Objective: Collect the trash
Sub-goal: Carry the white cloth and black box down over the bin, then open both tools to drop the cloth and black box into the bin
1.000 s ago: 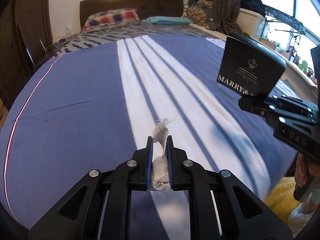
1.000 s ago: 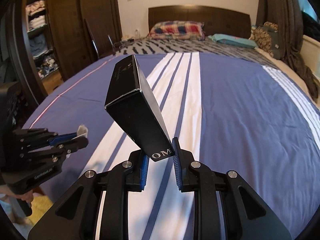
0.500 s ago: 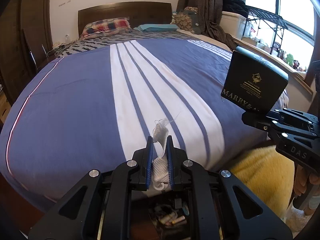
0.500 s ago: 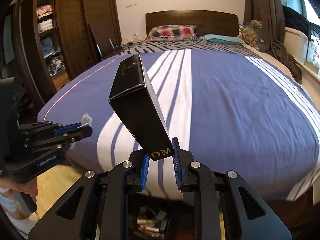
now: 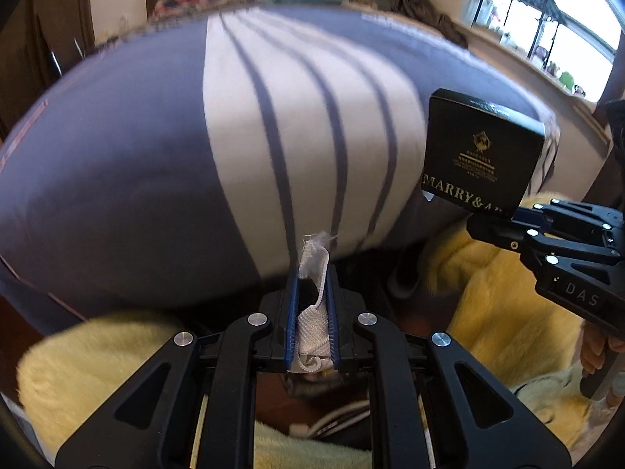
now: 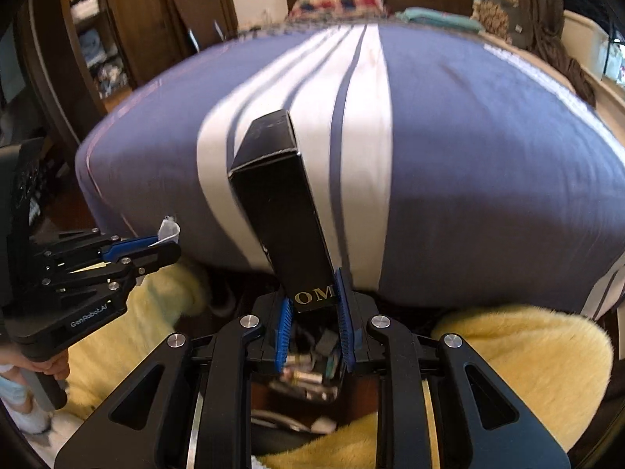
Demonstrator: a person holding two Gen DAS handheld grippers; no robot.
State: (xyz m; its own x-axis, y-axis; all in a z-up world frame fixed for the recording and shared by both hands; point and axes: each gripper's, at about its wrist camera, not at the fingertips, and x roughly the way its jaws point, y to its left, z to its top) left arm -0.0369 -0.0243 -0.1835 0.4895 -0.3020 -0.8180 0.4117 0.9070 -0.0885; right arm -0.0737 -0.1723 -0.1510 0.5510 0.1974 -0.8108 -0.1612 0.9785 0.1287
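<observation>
My left gripper (image 5: 311,273) is shut on a crumpled white mesh scrap (image 5: 312,314) that sticks up between its blue pads. A flat black box (image 6: 283,211) with gold lettering is clamped by its lower end in my right gripper (image 6: 312,293), which is shut on it. In the left wrist view the same black box (image 5: 482,156) hangs at the right, held by the right gripper (image 5: 492,224). The right wrist view has the left gripper (image 6: 166,244) at the left with the white scrap (image 6: 168,230) at its tips. Both hover past the foot of the bed, above the floor.
A bed with a blue and white striped cover (image 6: 449,156) fills the background. Yellow fluffy rugs (image 6: 527,355) lie on the floor on both sides. Below the right gripper sits a dark bin with several small items (image 6: 308,379). A wardrobe (image 6: 117,39) stands at the left.
Both grippers have drawn back off the bed and sunk lower; the bed's foot edge, the yellow rugs and the bin of items have come into view. Both grips are unchanged.
</observation>
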